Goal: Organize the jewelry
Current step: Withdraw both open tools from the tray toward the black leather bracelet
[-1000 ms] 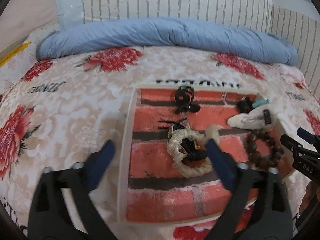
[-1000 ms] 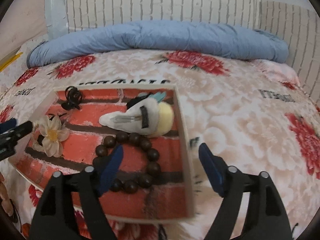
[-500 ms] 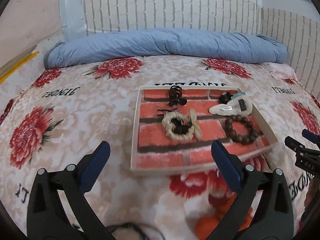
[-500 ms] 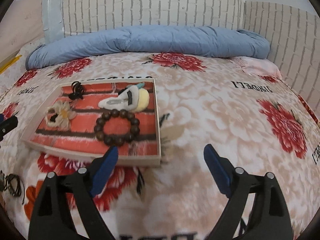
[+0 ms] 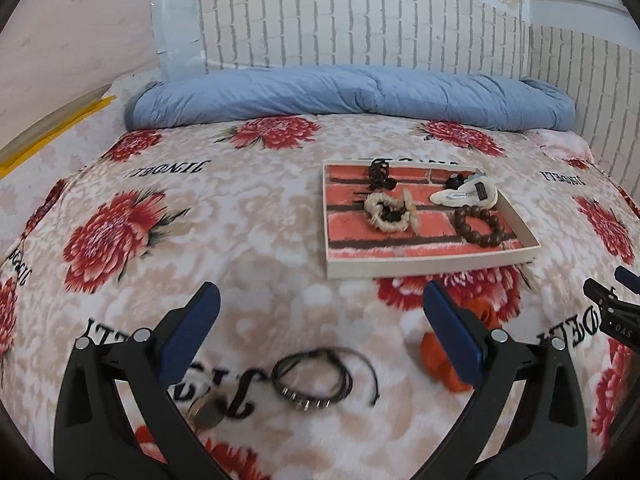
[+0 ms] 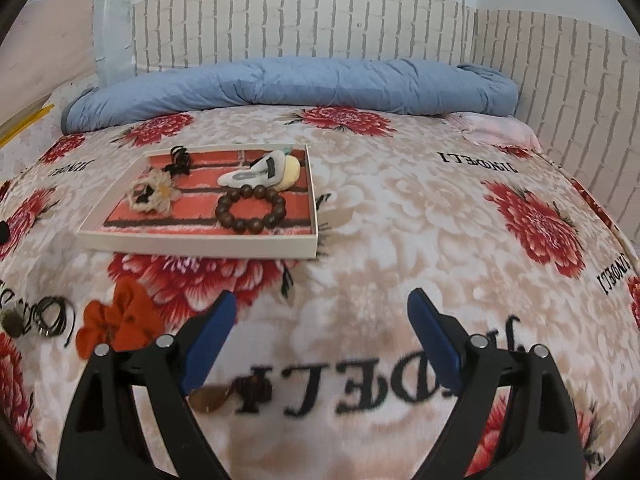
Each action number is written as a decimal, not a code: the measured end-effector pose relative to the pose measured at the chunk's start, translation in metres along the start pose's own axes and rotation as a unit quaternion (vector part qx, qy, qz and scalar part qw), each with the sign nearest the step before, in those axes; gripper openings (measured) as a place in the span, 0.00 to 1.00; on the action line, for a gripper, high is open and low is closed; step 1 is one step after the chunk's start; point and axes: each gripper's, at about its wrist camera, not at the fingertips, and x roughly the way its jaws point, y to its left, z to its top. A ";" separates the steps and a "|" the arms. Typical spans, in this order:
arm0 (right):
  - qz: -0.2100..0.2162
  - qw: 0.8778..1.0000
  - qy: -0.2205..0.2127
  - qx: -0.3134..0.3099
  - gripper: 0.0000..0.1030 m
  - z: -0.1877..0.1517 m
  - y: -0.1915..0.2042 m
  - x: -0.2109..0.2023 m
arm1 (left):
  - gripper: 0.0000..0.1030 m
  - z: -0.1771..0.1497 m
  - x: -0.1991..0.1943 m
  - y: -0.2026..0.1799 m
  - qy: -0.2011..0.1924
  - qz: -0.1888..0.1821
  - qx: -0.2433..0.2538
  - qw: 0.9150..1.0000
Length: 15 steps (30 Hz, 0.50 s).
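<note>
While both grippers, left gripper (image 5: pixel 320 316) and right gripper (image 6: pixel 322 312), stand spread and empty, the black cord bracelet (image 5: pixel 314 380) lies outside the tray (image 5: pixel 424 268); recommend straddling the coil squarely, pinching low.

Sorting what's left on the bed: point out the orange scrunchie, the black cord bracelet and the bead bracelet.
orange scrunchie (image 6: pixel 120 320), right wrist view, middle of the fabric.
black cord bracelet (image 5: pixel 312 380), left wrist view, on its coiled loops.
bead bracelet (image 6: pixel 251 208), right wrist view, a bead at the ring's near side, in the tray.
</note>
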 end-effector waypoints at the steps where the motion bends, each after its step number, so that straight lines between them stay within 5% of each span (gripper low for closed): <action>1: -0.002 1.000 -0.001 -0.002 0.83 -0.004 0.001 -0.003 | 0.95 -0.003 -0.002 0.002 0.002 0.003 -0.002 1.000; 15: 0.010 1.000 0.011 0.004 0.83 -0.052 0.004 0.019 | 0.95 -0.052 0.034 -0.004 0.026 0.015 0.000 1.000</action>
